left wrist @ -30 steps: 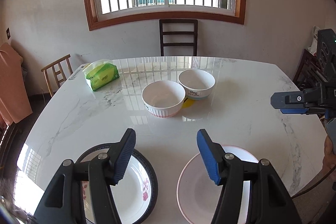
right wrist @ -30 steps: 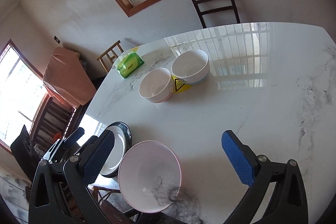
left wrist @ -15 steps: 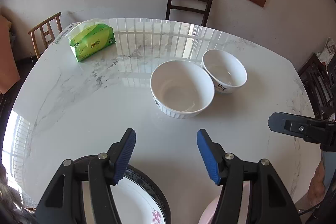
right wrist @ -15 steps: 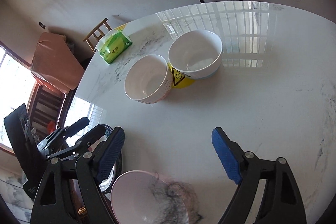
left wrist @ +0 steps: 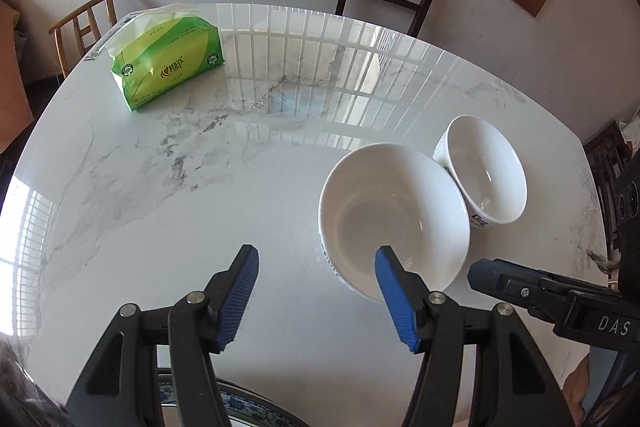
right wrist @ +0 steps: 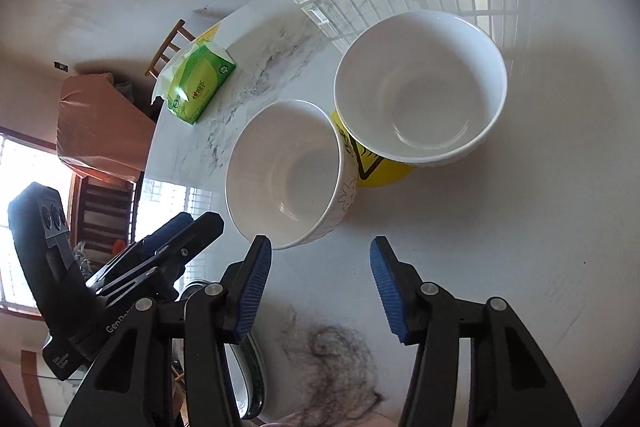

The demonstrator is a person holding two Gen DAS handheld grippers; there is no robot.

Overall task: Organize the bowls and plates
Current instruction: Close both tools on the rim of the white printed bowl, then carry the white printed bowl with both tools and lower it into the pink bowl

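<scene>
Left wrist: ribbed bowl (left wrist: 394, 215) just beyond right-side pad, left tongs (left wrist: 316, 269).

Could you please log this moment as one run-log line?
left gripper: open, empty, at ribbed bowl | right gripper: open, jaws just closing, empty | second bowl: untouched

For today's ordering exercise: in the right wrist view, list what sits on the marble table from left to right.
Green tissue pack → flower-print bowl → yellow warning sticker → plain white bowl.
</scene>
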